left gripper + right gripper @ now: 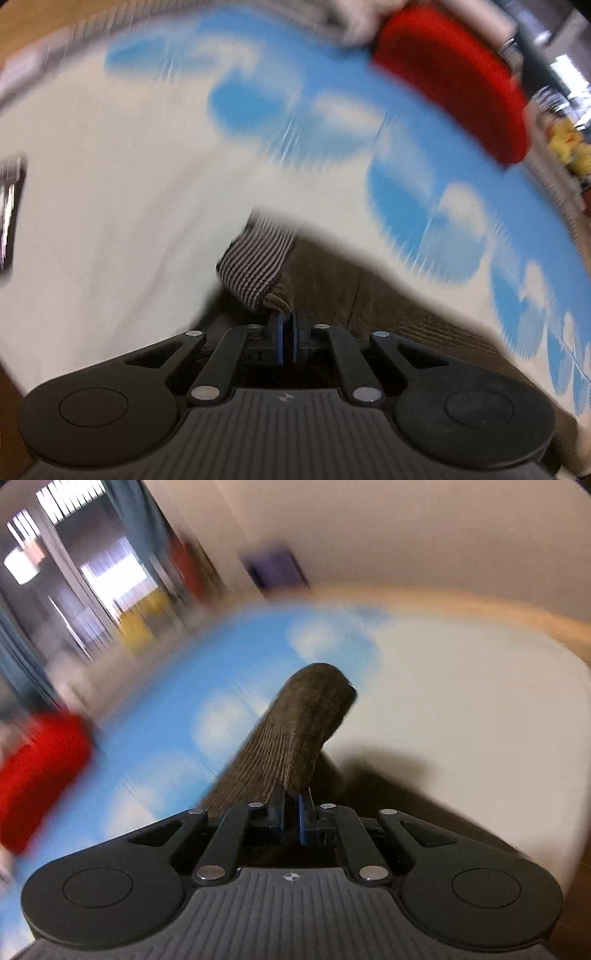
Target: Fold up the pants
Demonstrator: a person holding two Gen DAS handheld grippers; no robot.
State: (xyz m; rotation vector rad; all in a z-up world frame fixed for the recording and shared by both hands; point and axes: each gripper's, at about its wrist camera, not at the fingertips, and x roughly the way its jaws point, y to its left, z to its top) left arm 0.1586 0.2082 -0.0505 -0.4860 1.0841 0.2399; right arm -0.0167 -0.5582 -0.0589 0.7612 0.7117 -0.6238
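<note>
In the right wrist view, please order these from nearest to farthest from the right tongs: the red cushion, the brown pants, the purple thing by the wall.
1. Brown pants, pinched in the right tongs, straight ahead.
2. Red cushion, on the far left.
3. Purple thing, blurred, at the back by the wall.

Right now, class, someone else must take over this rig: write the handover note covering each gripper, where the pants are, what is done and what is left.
Left gripper: shut on the pants, near a striped knit band.
Right gripper: shut on another part of the brown corduroy pants, which stick up ahead of its fingers.
Both views are motion-blurred. Below lies a white and blue cloud-print cover, with a red cushion at its edge.
Done: both grips taken, fabric lifted.
Left: no finished fold shows; bring the held parts together, lay them flat, release.
</note>
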